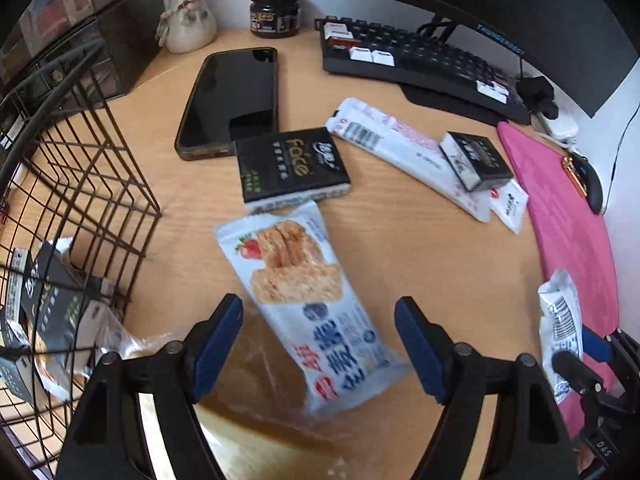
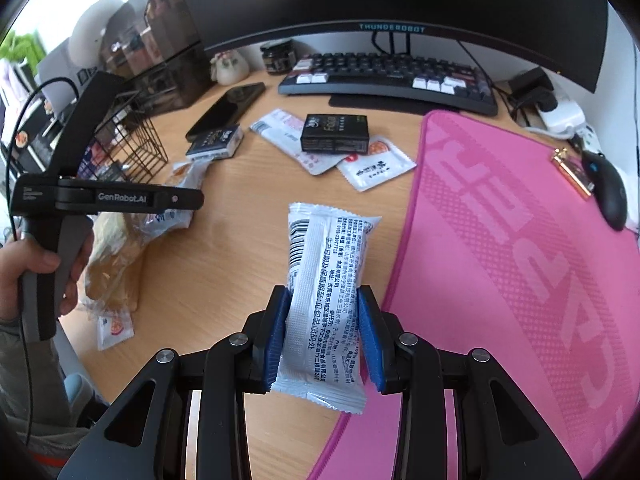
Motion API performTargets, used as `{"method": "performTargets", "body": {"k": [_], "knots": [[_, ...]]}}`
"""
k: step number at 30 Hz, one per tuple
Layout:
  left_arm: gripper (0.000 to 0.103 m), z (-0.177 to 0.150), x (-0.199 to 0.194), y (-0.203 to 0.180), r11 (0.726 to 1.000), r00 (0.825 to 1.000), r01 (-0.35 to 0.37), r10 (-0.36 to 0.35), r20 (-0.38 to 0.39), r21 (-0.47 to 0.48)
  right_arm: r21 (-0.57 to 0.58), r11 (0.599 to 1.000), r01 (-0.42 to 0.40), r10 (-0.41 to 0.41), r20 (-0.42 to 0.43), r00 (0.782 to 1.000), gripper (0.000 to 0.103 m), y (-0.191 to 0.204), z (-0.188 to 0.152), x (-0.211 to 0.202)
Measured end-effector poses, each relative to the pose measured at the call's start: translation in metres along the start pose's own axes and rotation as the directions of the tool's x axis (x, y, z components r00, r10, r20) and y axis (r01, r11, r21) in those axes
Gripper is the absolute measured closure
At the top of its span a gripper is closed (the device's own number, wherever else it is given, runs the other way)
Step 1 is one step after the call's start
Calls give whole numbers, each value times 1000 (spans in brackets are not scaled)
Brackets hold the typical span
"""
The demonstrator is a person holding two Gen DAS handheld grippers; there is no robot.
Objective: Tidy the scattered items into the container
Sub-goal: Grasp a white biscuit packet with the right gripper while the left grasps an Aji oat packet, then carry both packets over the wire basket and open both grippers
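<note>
Right gripper [image 2: 324, 334]: clamped across the white snack packet [image 2: 326, 304], whose long axis runs forward along the fingers, lifted above the desk.
Left gripper [image 1: 320, 344]: jaws apart, straddling the biscuit packet [image 1: 300, 304], which runs lengthwise between them, slightly skewed.
Wire basket [image 1: 80, 168]: just left of the left gripper, well across the desk from the right one.
Farther: black boxes [image 1: 290, 164] and sachets remain scattered.

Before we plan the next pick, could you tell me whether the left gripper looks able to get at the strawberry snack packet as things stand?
Probably yes. The left gripper is open, and the strawberry snack packet already lies between its blue fingers, with nothing covering it. Only its far end touches the black box.
</note>
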State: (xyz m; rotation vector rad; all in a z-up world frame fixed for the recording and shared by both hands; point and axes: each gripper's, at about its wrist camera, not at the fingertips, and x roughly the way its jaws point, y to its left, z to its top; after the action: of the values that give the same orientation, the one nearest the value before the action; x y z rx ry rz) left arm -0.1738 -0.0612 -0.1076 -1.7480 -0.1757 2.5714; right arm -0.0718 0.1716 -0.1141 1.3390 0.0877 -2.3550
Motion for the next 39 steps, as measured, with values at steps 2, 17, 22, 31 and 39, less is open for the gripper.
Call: {"method": "performTargets", "body": {"k": [2,17,22,31,39], "knots": [[22,2,6,2,1000,1000,3,-3,-10,-4,1,1000,0,0,-2,1000,68,0,2,3],[57,-10,-14,-23,994,999,38,-40,19,102,29,1000,8,-9,23,1000,68,6,29,14],[60,-18,-52,-22,991,994,74,-84,77,115,6,1000,-18,18,50,999,68,23,43,5],[62,-34,-106,9,992,980,91,-104,169,85,-64,996,-58,65,108,992,68,77,71,-15],[63,-48,-161,28,989,952,121,-139,273,83,-126,989,-82,102,165,981,68,125,81,-46]]}}
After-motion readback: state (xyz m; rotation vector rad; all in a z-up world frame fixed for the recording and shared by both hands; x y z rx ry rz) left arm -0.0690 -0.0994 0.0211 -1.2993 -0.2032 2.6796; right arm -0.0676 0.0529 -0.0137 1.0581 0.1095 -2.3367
